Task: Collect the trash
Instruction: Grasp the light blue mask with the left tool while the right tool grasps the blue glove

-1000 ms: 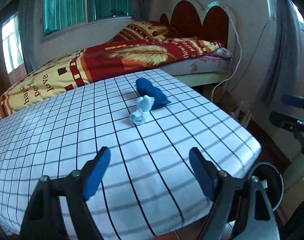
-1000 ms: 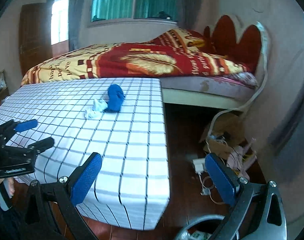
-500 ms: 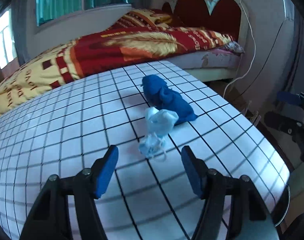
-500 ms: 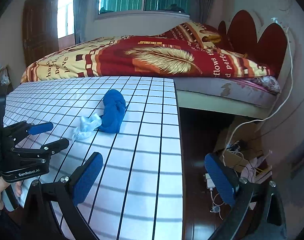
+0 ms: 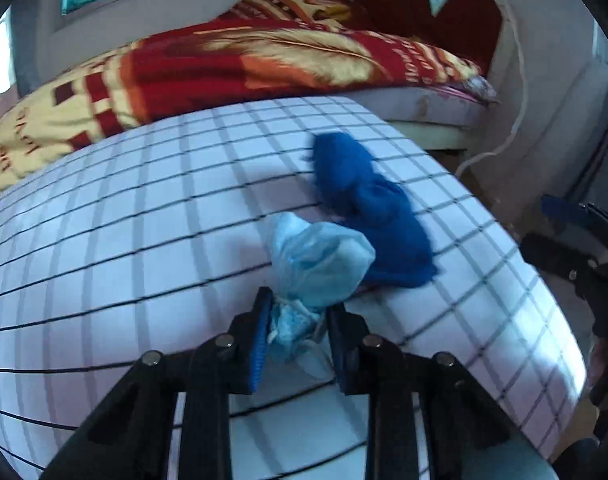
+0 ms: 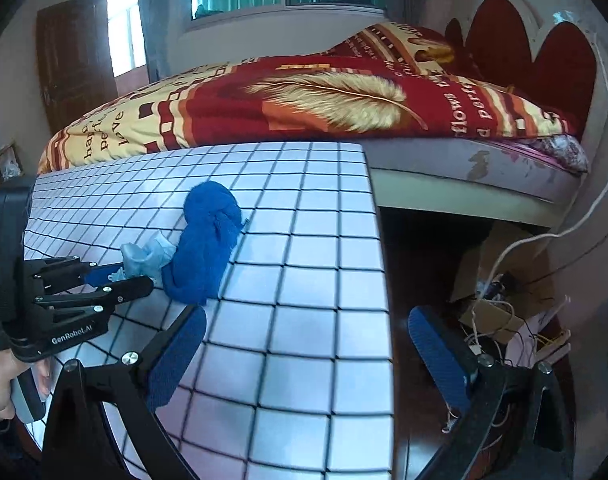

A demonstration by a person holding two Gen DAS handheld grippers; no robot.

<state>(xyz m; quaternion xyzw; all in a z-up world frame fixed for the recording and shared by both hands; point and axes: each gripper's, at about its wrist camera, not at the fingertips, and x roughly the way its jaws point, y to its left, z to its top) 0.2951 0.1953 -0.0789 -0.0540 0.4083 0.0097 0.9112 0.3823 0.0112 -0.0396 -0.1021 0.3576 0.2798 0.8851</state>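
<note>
A crumpled pale blue plastic bag lies on the white checked table, touching a bunched dark blue cloth. My left gripper is shut on the near end of the plastic bag at table level. In the right wrist view the bag and cloth sit left of centre, with the left gripper on the bag. My right gripper is open and empty, over the table's right edge. It also shows at the right of the left wrist view.
A bed with a red and yellow blanket and a red headboard stands behind the table. Cardboard, cables and clutter lie on the dark floor right of the table. A white cable hangs down the wall.
My left gripper moved forward to the plastic bag and closed on its near end. My right gripper moved forward toward the table, staying open.
</note>
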